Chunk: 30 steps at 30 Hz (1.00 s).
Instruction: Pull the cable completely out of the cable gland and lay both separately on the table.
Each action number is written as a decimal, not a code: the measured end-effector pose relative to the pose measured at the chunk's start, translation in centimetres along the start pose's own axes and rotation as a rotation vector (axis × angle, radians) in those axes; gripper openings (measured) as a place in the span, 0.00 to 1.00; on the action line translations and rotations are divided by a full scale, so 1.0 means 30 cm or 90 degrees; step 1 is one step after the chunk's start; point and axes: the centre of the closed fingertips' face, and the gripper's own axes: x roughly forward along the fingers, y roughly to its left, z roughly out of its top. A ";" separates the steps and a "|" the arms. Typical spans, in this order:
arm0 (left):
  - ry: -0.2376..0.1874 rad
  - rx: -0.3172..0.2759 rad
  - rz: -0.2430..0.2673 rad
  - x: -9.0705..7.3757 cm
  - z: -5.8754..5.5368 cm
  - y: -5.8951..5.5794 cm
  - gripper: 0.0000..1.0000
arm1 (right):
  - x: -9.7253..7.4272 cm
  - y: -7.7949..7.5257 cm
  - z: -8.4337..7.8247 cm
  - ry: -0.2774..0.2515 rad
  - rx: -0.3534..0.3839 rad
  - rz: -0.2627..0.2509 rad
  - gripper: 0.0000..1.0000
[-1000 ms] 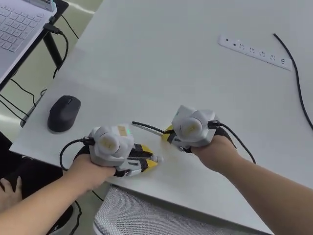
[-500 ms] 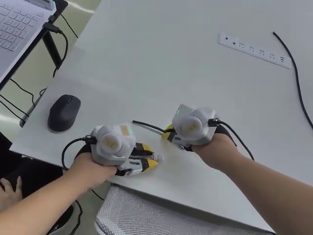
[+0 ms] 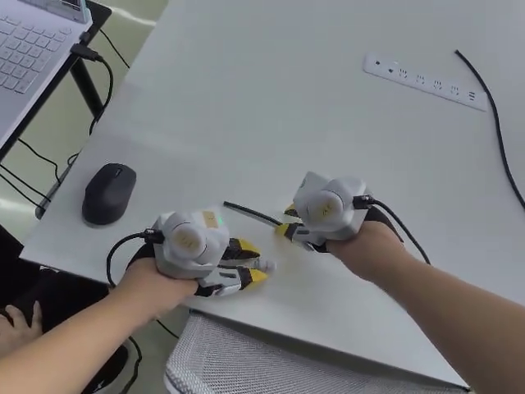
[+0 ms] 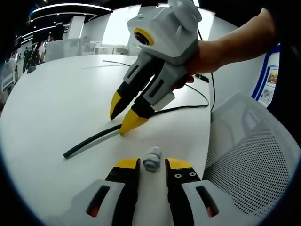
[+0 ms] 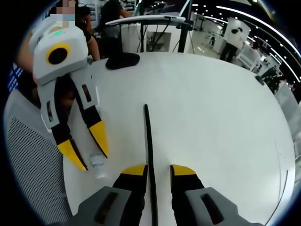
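The left hand-held gripper (image 4: pixel 153 163) had its jaws open around the cable gland (image 4: pixel 152 159), which lay on the counter (image 4: pixel 56 113) between their tips. The right hand-held gripper (image 5: pixel 154 168), narrowly parted, straddled the cable (image 5: pixel 148 136). The cable's long axis ran straight ahead of that gripper, leftward, apart from the cable gland.

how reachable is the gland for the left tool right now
Probably yes: the gland lies on the table right between the open jaws of the left tool, with nothing in the way. The right tool and the cable sit farther ahead, apart from it.
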 end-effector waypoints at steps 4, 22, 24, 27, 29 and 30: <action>0.000 -0.003 0.004 -0.009 0.007 0.013 0.24 | -0.022 -0.012 -0.016 0.001 0.009 -0.007 0.18; -0.052 -0.028 0.008 -0.100 0.123 -0.068 0.43 | -0.310 -0.071 -0.075 -0.082 0.111 -0.045 0.35; -0.060 -0.032 0.008 -0.124 0.140 -0.076 0.45 | -0.351 -0.079 -0.075 -0.097 0.133 -0.052 0.36; -0.065 -0.036 0.013 -0.166 0.162 -0.087 0.51 | -0.422 -0.097 -0.067 -0.132 0.168 -0.074 0.36; -0.089 -0.053 0.012 -0.195 0.192 -0.098 0.51 | -0.470 -0.101 -0.071 -0.150 0.189 -0.081 0.38; -0.098 -0.064 0.013 -0.204 0.202 -0.101 0.51 | -0.487 -0.103 -0.076 -0.153 0.191 -0.086 0.40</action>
